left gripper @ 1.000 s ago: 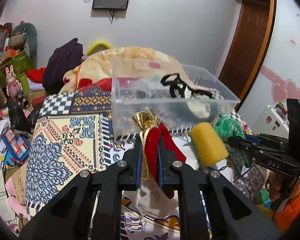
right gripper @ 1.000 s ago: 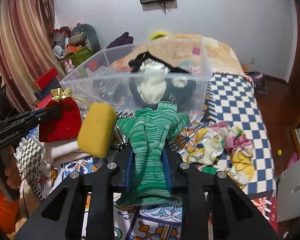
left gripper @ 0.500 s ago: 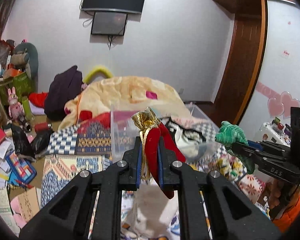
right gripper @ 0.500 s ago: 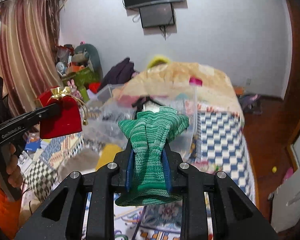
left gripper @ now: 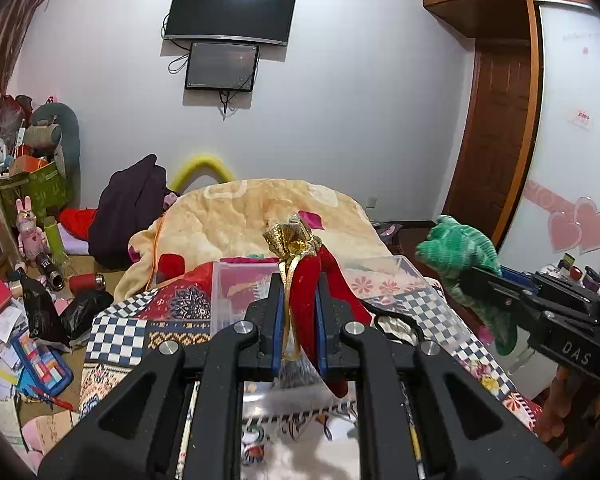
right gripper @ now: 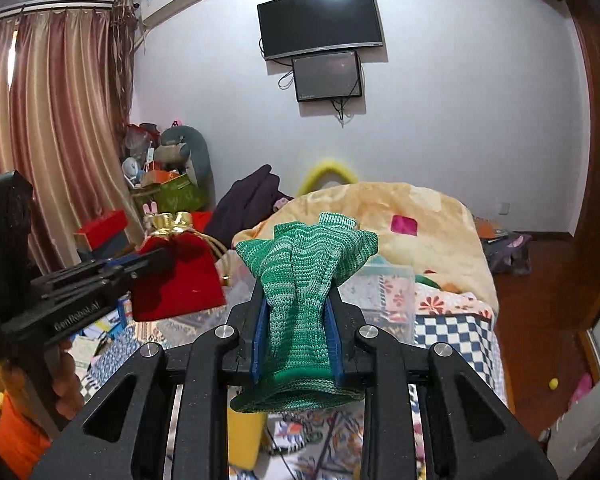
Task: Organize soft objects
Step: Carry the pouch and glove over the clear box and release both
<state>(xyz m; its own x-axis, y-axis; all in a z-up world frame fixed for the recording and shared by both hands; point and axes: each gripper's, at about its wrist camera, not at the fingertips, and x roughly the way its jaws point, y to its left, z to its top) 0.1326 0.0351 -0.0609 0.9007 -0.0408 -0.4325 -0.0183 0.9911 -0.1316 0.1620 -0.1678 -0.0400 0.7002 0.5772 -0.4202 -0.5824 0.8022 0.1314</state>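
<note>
Left wrist view: left gripper (left gripper: 298, 300) had its jaws pinched on a red velvet pouch (left gripper: 308, 280) with a gold drawstring top, held in the air above the near end of the clear plastic bin (left gripper: 236, 296). The bin sat on the patterned bedspread (left gripper: 120, 332), black-and-white fabric visible inside at right. The right gripper (left gripper: 480, 280) showed at the right edge, carrying a green knit glove (left gripper: 456, 252) over the bin's right side. Right wrist view: same glove (right gripper: 300, 280) clamped between the right jaws, cuff hanging below the fingers, and the left gripper (right gripper: 152, 258) came in from the left with the pouch (right gripper: 176, 276) seen flat-on. Judgement: both items were mid-carry, transport step; next move calls for lowering each over the bin opening and spreading the jaws, one at a time to avoid a clash. Only this view showed a yellow sponge-like block (right gripper: 244, 432) on the bed below the gripper, and the curtain (right gripper: 60, 140); the bin was mostly hidden behind the glove here. Only the left view showed the bin's open top and contents, plus floor clutter at left.
</note>
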